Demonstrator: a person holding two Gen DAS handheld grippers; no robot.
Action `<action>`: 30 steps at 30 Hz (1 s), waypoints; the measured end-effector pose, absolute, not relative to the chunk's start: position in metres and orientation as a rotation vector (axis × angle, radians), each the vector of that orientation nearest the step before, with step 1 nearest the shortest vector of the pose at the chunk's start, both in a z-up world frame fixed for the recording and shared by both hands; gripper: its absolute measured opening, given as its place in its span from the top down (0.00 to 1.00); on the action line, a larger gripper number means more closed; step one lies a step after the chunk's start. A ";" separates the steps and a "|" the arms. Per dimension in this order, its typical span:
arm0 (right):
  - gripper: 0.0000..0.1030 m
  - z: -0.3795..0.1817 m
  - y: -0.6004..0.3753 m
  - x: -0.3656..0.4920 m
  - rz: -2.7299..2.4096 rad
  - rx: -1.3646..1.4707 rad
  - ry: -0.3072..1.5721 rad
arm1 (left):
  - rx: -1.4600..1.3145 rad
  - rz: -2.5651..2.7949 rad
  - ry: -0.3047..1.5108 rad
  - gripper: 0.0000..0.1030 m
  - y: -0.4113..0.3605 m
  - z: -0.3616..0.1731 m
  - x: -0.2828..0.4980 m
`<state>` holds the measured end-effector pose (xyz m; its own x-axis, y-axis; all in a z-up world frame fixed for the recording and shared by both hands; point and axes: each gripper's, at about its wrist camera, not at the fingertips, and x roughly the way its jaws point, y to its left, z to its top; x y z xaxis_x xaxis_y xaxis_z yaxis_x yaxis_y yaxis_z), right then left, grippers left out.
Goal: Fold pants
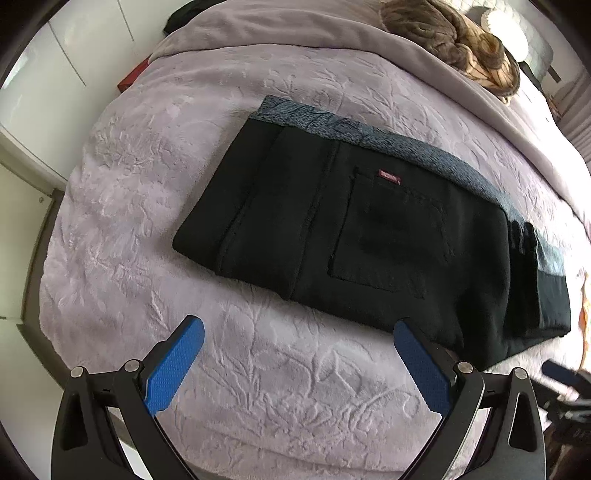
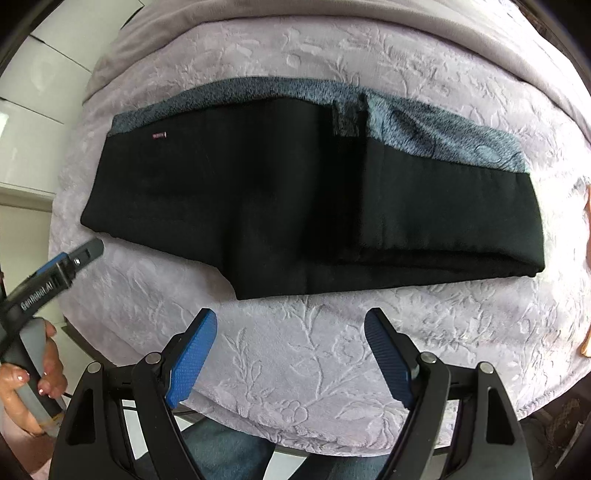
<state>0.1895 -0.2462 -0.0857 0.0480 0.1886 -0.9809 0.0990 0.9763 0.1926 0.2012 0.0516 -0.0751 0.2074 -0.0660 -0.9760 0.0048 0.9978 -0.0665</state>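
Black pants (image 1: 369, 236) with a blue-grey fleece lining lie folded lengthwise on the lilac embossed bedspread (image 1: 147, 184). A back pocket with a small red tag (image 1: 389, 178) faces up. In the right wrist view the pants (image 2: 295, 199) stretch across the bed, the leg end doubled back on the right. My left gripper (image 1: 299, 332) is open and empty, just in front of the pants' near edge. My right gripper (image 2: 291, 321) is open and empty, just short of the pants' near edge. The left gripper also shows from the side (image 2: 86, 253) at the far left.
A brown fluffy cushion (image 1: 454, 40) and a grey blanket (image 1: 295, 33) lie at the bed's far end. White wardrobe doors (image 1: 55, 48) stand to the left. A hand (image 2: 44, 376) holds the left gripper's handle. An orange item (image 2: 587, 273) shows at the right edge.
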 end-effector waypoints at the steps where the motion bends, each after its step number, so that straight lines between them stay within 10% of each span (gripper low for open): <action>1: 0.18 -0.089 -0.244 0.190 0.073 0.231 1.531 | -0.065 -0.052 1.355 0.00 0.054 -0.076 0.203; 30: 0.04 -0.152 -0.194 0.246 0.273 0.095 1.397 | -0.725 -0.245 1.244 0.00 0.119 -0.147 0.218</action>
